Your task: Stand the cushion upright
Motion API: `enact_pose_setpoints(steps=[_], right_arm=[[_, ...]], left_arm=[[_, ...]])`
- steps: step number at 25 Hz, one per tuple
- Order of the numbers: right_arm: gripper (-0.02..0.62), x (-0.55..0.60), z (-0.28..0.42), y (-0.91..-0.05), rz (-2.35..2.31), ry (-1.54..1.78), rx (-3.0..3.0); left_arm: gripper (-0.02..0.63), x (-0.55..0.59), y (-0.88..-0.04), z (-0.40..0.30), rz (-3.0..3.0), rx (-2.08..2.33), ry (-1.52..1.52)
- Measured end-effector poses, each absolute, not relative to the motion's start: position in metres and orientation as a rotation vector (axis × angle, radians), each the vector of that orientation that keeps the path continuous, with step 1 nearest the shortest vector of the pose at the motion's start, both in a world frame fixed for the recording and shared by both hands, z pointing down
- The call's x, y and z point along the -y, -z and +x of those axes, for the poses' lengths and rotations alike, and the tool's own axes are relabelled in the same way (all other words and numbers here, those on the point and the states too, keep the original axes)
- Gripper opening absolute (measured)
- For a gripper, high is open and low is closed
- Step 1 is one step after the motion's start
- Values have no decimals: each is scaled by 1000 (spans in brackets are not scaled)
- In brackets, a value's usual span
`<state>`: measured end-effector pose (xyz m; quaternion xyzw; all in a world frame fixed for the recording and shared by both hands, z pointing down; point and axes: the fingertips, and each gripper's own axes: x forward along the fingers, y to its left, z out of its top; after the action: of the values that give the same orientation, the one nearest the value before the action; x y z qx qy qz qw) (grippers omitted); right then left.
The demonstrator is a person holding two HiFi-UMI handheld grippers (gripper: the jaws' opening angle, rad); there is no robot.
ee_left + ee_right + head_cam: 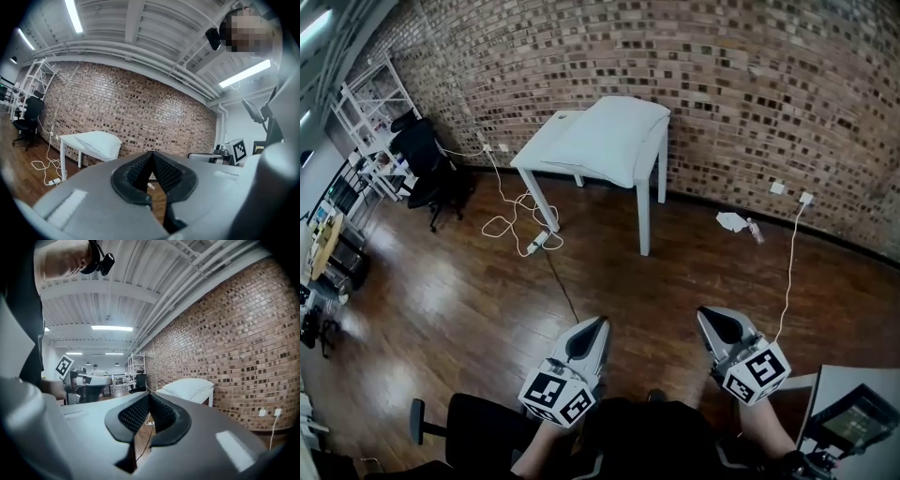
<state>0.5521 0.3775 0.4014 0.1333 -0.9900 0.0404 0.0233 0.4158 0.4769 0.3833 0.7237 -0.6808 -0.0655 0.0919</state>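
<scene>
The cushion (614, 139) lies flat on the white desk (542, 142) against the brick wall (750, 84), well apart from the left claw (600, 322) and right claw (704, 313) — both clenched, empty.

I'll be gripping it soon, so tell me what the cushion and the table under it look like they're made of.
Cushion: white matte fabric, probably soft-filled; it looks puffy, with a seam along its edge.
Table: white, smooth, painted-looking finish over wood or metal, can't tell which; slim straight legs, no grain showing.
</scene>
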Motion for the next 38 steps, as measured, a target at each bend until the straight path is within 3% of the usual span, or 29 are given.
enact_pose_setpoints(steps=[6, 26, 38], right_arm=[[6, -343, 529, -399, 360, -164, 3077], [6, -218, 360, -400, 447, -195, 3044], [6, -174, 286, -404, 478, -220, 3014]], left_arm=[[3, -439, -380, 401, 2132, 2028, 145], [3, -324, -383, 212, 2152, 2001, 209], [3, -269, -395, 145, 2168, 1898, 192]])
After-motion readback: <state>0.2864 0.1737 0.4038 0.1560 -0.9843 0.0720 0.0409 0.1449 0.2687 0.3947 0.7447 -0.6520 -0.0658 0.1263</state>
